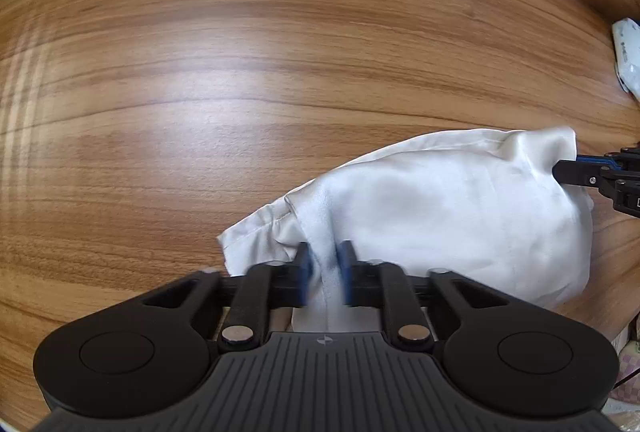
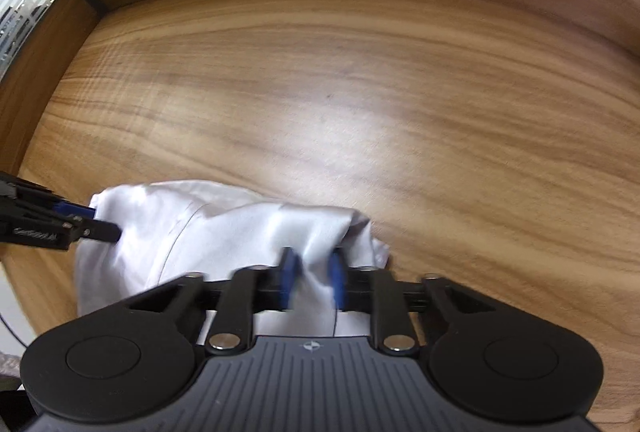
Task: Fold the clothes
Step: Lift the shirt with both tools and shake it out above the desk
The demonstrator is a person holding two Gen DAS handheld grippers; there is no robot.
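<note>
We've got the white garment (image 1: 440,216) bunched low right in the left view, pinched by both: left gripper (image 1: 325,272) and right gripper (image 2: 310,278) each clamp a fold of it. Probably best to keep the cloth taut and level between us. Bare wooden table (image 1: 240,71) fills the upper frame; a white packet (image 1: 629,55) sits at the right edge.

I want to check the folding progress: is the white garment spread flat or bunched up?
Bunched up. The white garment hangs in loose folds between the left gripper and right gripper, each shut on an edge.
</note>
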